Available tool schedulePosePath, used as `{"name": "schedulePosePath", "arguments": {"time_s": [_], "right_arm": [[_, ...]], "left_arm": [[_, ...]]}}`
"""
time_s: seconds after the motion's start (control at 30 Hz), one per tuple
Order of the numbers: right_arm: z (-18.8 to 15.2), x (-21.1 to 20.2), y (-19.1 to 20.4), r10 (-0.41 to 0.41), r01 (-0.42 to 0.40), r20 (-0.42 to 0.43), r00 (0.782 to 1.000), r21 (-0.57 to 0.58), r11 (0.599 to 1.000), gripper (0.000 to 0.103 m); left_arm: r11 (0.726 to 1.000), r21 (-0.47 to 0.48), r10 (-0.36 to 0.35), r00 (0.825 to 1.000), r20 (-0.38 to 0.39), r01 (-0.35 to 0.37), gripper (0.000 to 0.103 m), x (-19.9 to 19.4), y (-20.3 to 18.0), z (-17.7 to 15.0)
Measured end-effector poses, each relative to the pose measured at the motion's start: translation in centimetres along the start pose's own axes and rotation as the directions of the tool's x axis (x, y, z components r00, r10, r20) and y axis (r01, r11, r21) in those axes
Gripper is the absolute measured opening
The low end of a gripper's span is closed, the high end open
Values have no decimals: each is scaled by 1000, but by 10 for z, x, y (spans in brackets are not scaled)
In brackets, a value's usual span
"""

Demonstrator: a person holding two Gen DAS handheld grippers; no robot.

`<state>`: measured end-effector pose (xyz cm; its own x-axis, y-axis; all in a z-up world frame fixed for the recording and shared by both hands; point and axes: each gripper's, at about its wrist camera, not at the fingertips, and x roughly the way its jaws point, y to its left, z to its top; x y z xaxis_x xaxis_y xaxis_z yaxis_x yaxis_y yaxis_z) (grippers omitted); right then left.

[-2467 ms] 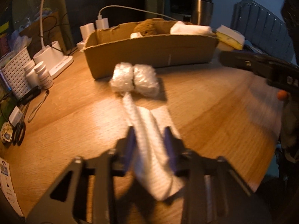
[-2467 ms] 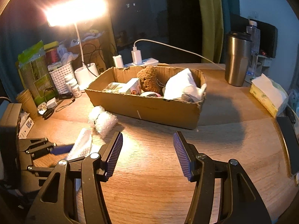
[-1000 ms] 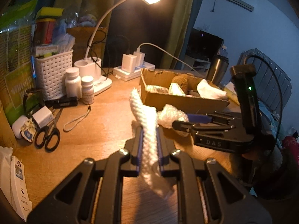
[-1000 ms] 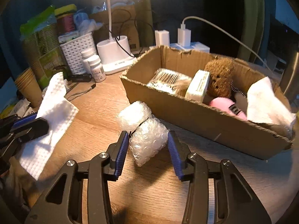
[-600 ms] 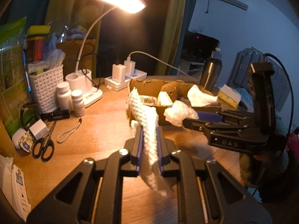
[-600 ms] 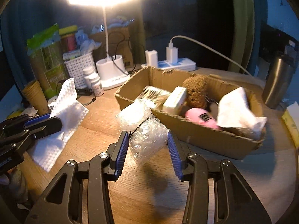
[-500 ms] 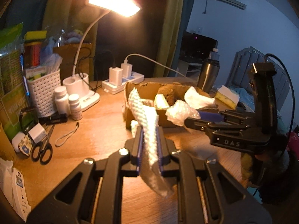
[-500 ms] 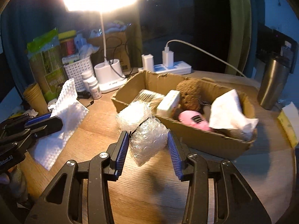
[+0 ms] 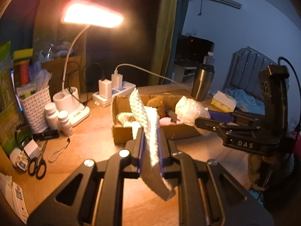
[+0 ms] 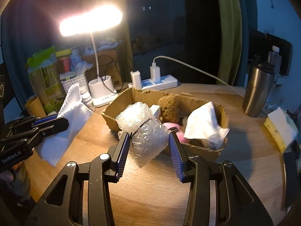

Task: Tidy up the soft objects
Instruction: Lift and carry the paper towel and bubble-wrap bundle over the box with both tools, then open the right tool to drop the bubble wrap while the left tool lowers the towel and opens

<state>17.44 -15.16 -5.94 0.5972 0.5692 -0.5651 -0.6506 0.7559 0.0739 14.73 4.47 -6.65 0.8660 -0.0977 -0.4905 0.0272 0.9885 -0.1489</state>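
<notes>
Already the cardboard box (image 10: pixel 205 147) on the wooden desk (image 10: pixel 150 194) holds several soft things: a brown plush toy (image 10: pixel 169 109), a crumpled white cloth (image 10: pixel 205 126) and something pink (image 10: pixel 172 127) beside it, so part of the sorting looks done. Two items are in the air, neither in the box yet. The left gripper (image 9: pixel 150 143) has its jaws pressed nearly together on a white waffle-textured cloth (image 9: pixel 148 131), which stands up above the fingers and droops below them. The right gripper (image 10: pixel 149 146) has its jaws partly closed, pinching a bundle of bubble wrap (image 10: pixel 148 141) tied into two lobes; it hangs just in front of the box's near wall, clear of the desk. By my judgement what remains is to carry both over the rim and let them go inside, the bubble wrap being the nearer of the two. The right wrist view looks down into the box and shows how its contents lie, and shows the left gripper (image 10: pixel 54 124) off to the side with the white cloth (image 10: pixel 65 124) well apart from the box. The left wrist view shows the right gripper (image 9: pixel 203 117) from the side with the bubble wrap (image 9: pixel 190 111) level with the box top, and takes in the desk's clutter the other view partly misses: scissors (image 9: pixel 36 166), two pill bottles (image 9: pixel 57 119) and a white basket (image 9: pixel 36 108). Both views show the lit desk lamp (image 9: pixel 92 17) and a steel tumbler (image 10: pixel 258 92) behind the box.
</notes>
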Motion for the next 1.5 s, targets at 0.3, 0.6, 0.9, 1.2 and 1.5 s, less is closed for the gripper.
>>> {"name": "schedulePosePath", "arguments": {"time_s": [0.3,0.6,0.9,1.2,1.5], "right_arm": [[13,-12,-10,-6,6,48,999,-2,1000,45],[32,-18,-19,-20,21,88,996,-14,1000,45],[45,-12,-24,-32,33,102,994,-17,999,45],[42,18,-26,-29,30,36,999,-23,999,45],[29,55,-30,-9,9,-52,999,8,1000,45]], "left_arm": [[999,45,-17,998,57,14,14,5,-13,28],[997,71,-33,990,134,24,14,13,-22,59],[998,46,-60,983,173,53,14,29,-19,82],[999,-2,-52,989,139,52,14,56,-2,78],[999,-20,-41,997,60,42,14,95,11,65]]}}
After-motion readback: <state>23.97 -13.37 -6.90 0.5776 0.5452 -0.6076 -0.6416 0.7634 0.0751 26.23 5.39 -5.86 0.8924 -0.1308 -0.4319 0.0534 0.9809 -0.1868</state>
